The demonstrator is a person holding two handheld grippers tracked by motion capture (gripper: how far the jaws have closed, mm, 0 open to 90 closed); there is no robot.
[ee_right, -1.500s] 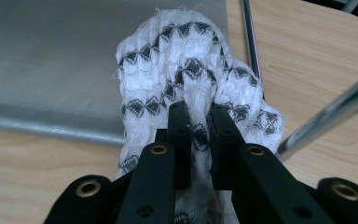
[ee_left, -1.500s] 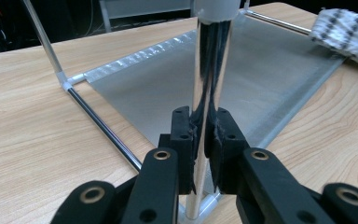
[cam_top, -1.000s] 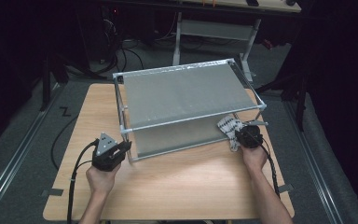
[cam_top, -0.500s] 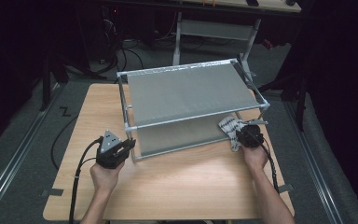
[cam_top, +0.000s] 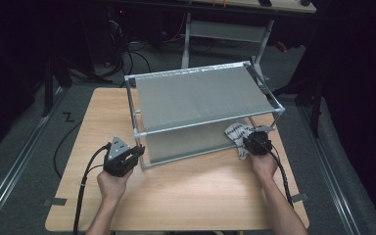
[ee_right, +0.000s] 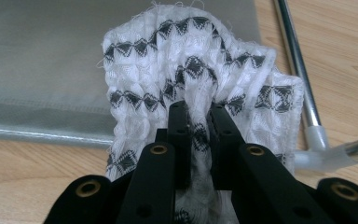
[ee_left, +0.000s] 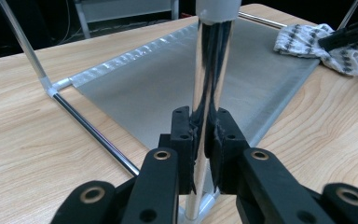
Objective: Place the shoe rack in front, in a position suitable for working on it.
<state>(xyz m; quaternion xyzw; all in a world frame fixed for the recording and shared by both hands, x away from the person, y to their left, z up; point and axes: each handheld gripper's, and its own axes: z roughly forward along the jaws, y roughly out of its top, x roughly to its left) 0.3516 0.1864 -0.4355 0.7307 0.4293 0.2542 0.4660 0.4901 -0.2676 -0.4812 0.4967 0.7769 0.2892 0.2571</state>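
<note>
- Rack (cam_top: 200,98) shifted since 1.0 s ago: whole frame slid toward the counter's right and swung slightly; near-left corner post (ee_left: 209,70) now sits further in from the left edge of the counter (cam_top: 186,196).
- Left claw (cam_top: 136,152) moved with it: a second ago sat at the near-left corner lower and further left, now up against the same corner further right. Hand behind it followed.
- Right claw (cam_top: 245,141) roughly where it was at the rack's near-right corner, nudged slightly right with the frame.
- Cloth (cam_top: 237,134) kept its place at that corner, bunched the same way.
- Rack now: two grey fabric shelves in a chrome tube frame, standing on the wooden counter, upper shelf over lower one.
- Left claw (ee_left: 204,135) clamped on the vertical chrome post, jaws on either side of the tube, just above the white corner joint at the base.
- Right claw (ee_right: 200,116) pinched tight on a fold of the white cloth (ee_right: 186,74) with dark diamond pattern.
- Cloth relative to right claw: fold sits between the jaws, rest fans out ahead of and above the tips, draped on the lower shelf's near-right corner and touching the counter beside the corner joint.
- Cloth relative to left claw: well apart, across the lower shelf at the far corner (ee_left: 321,44).
</note>
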